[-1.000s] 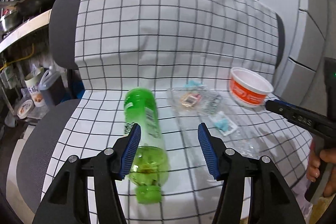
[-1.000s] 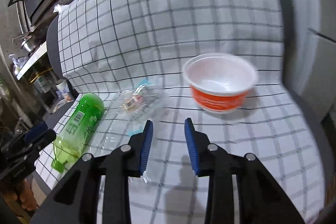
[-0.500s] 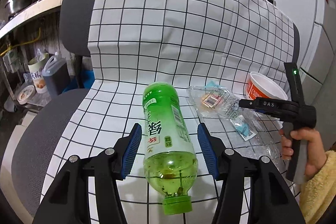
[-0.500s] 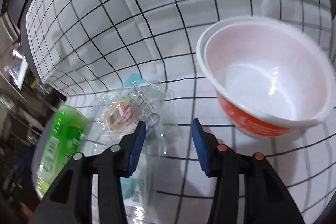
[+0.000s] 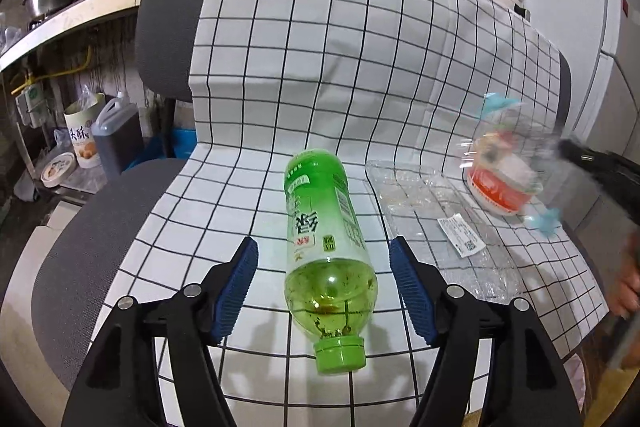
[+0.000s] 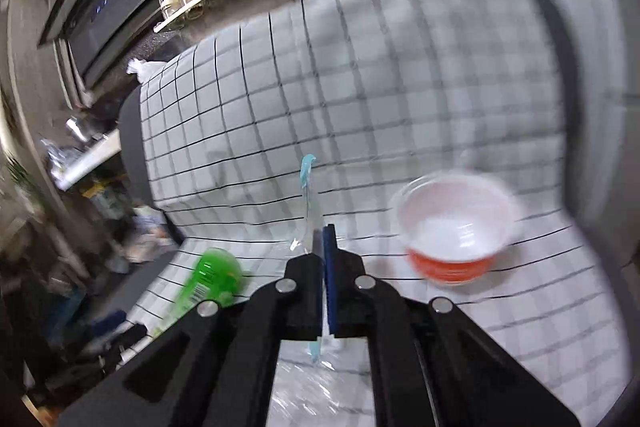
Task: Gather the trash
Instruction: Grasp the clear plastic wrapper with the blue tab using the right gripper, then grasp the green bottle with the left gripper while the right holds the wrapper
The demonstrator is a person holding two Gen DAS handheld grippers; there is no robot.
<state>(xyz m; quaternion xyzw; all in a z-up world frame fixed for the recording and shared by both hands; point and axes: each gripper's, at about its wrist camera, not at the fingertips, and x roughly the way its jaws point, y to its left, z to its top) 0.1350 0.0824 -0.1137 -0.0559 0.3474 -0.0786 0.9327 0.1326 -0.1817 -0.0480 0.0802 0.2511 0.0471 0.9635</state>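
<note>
Grid-cloth-draped chair seat (image 5: 224,211), green bottle (image 5: 326,227), clear tray (image 5: 432,211), orange bowl (image 6: 456,231)

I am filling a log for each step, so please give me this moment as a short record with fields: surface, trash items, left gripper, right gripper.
surface: checked cloth draped over a grey chair
trash items: green bottle lying on the seat, cap toward the camera; flat clear plastic tray beside it; orange bowl upright
left gripper: open, jaws either side of the bottle, just widened, not pressing it
right gripper: just closed on a clear wrapper, held above the seat
</note>
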